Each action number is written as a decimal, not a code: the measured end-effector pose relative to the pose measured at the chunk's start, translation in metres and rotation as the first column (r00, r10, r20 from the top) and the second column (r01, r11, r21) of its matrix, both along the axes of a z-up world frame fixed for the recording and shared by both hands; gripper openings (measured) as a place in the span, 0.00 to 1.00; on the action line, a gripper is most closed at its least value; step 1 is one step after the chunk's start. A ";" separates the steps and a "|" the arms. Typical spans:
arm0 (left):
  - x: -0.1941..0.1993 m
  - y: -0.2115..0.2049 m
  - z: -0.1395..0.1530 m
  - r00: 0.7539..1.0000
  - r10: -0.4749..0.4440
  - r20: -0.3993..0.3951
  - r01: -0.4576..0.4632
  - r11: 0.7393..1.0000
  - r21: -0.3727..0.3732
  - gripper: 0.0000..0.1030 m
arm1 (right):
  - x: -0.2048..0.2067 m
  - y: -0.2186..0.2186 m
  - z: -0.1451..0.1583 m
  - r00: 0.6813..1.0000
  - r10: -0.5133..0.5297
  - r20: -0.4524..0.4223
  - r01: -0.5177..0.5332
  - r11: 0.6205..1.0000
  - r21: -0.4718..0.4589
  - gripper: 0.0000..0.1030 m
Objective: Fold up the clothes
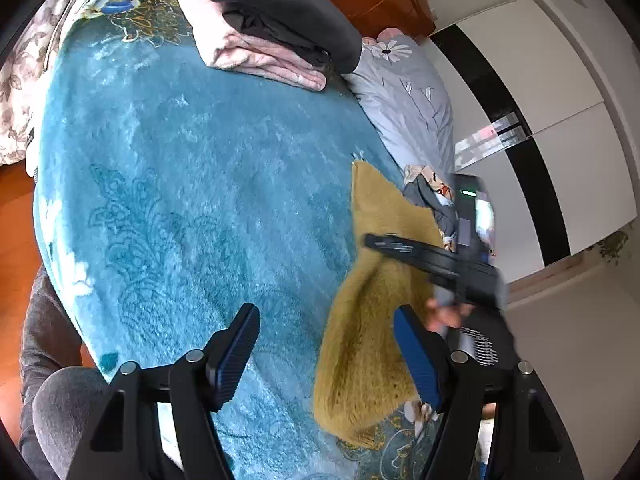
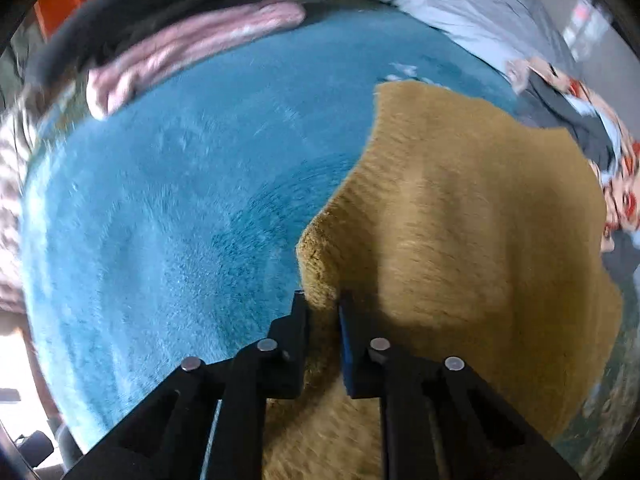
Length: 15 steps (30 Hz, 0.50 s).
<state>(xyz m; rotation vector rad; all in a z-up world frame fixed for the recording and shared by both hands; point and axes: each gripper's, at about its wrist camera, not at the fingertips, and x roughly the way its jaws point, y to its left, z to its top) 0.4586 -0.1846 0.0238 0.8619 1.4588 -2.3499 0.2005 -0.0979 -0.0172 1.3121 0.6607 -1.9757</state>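
Observation:
A fuzzy mustard-yellow garment (image 1: 368, 340) (image 2: 460, 220) lies rumpled on the right side of a plush teal blanket (image 1: 200, 180) (image 2: 160, 200). My right gripper (image 2: 322, 296) is shut on a raised fold at the garment's left edge. In the left wrist view the right gripper (image 1: 376, 242) reaches over the garment from the right, with a person's hand (image 1: 444, 312) behind it. My left gripper (image 1: 326, 312) stands open just above the blanket. Its right finger (image 1: 416, 356) overlaps the garment's near part, and its pads touch nothing.
At the blanket's far end lies a stack of folded clothes, pink (image 1: 248, 52) (image 2: 192, 40) under dark grey (image 1: 288, 4). A grey quilt (image 1: 408, 96) and a patterned garment (image 1: 432, 196) lie to the right. White wardrobe doors (image 1: 540, 100) stand beyond.

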 end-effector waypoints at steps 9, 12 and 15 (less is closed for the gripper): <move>-0.014 0.015 -0.002 0.998 -0.042 0.047 0.042 0.999 -0.009 0.71 | -0.031 0.136 0.091 0.984 -0.176 -0.022 0.159 0.932 -0.327 0.10; -0.031 0.027 0.001 0.994 -0.087 0.066 0.089 0.996 -0.027 0.71 | -0.045 0.206 0.121 0.955 -0.290 -0.063 0.241 0.880 -0.408 0.10; -0.052 0.042 0.003 0.987 -0.140 0.078 0.143 0.989 -0.033 0.71 | -0.059 0.288 0.133 0.897 -0.436 -0.067 0.356 0.806 -0.473 0.10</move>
